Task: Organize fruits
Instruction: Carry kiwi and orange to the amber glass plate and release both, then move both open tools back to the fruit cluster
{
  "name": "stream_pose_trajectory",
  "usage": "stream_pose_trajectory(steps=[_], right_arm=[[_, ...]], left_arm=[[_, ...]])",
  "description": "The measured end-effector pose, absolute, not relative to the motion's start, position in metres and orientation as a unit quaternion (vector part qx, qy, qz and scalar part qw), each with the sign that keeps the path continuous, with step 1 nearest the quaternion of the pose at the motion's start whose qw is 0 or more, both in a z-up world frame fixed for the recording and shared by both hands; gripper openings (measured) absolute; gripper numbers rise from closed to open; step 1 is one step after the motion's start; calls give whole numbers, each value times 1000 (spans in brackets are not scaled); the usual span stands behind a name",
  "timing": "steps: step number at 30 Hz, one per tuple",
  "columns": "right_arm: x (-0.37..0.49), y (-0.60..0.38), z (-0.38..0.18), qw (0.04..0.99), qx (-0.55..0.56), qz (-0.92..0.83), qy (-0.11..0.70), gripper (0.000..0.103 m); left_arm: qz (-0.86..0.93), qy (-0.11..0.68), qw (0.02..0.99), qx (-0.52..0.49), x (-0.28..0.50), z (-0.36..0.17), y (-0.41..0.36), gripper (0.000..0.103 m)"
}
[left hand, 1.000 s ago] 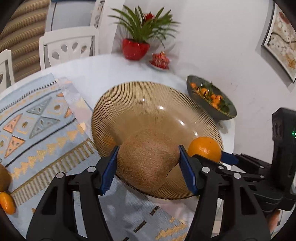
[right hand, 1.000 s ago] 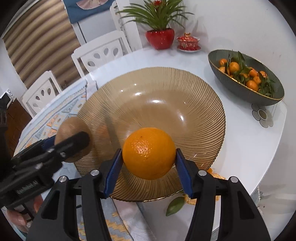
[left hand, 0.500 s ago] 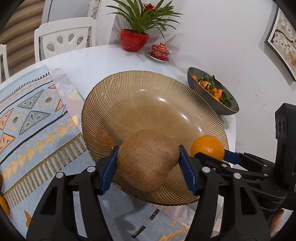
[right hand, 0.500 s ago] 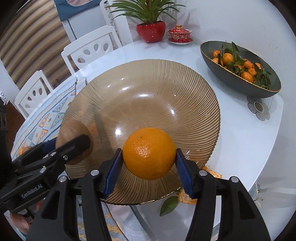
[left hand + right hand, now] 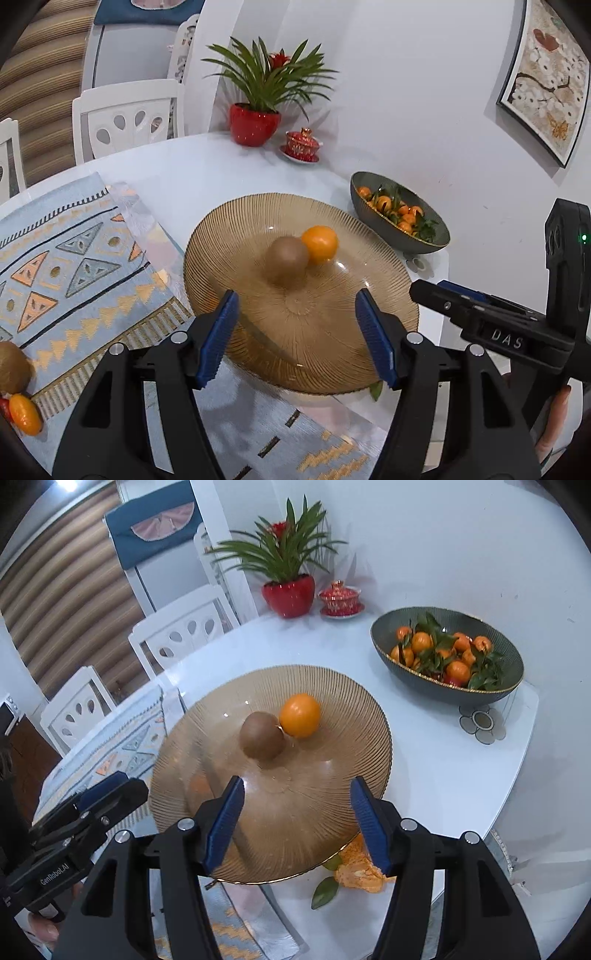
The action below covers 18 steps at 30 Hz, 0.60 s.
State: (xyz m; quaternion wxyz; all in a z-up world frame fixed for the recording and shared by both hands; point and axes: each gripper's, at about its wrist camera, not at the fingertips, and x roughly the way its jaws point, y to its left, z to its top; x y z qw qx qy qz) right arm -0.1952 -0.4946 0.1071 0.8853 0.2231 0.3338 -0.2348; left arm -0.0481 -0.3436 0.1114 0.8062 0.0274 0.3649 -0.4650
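kiwi (image 5: 11,367) cut by left edge, orange peel (image 5: 356,867) partly behind amber plate (image 5: 332,768)

My left gripper (image 5: 295,332) stands wide open with nothing between its blue pads (image 5: 218,336). Ahead of it, in the ribbed amber glass plate (image 5: 229,236), a brown fuzzy kiwi (image 5: 286,260) touches a round orange (image 5: 320,243). To its right I see the black right gripper (image 5: 439,291).

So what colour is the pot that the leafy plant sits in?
The pot is glossy red, clearest in the right wrist view.
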Motion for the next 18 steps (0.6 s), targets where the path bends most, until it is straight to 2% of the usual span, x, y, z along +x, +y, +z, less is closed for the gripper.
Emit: stream_pose_trajectory(steps=[5, 8, 18], right_arm=[[-204, -489, 119, 891, 222, -235, 320, 60], [-205, -484, 120, 891, 223, -232, 320, 60], [-198, -451, 127, 901, 215, -205, 316, 60]], left_arm=[[-465, 358, 809, 21, -54, 118, -330, 66], [-462, 357, 812, 16, -56, 119, -321, 71], [-440, 354, 826, -10, -59, 122, -273, 71]])
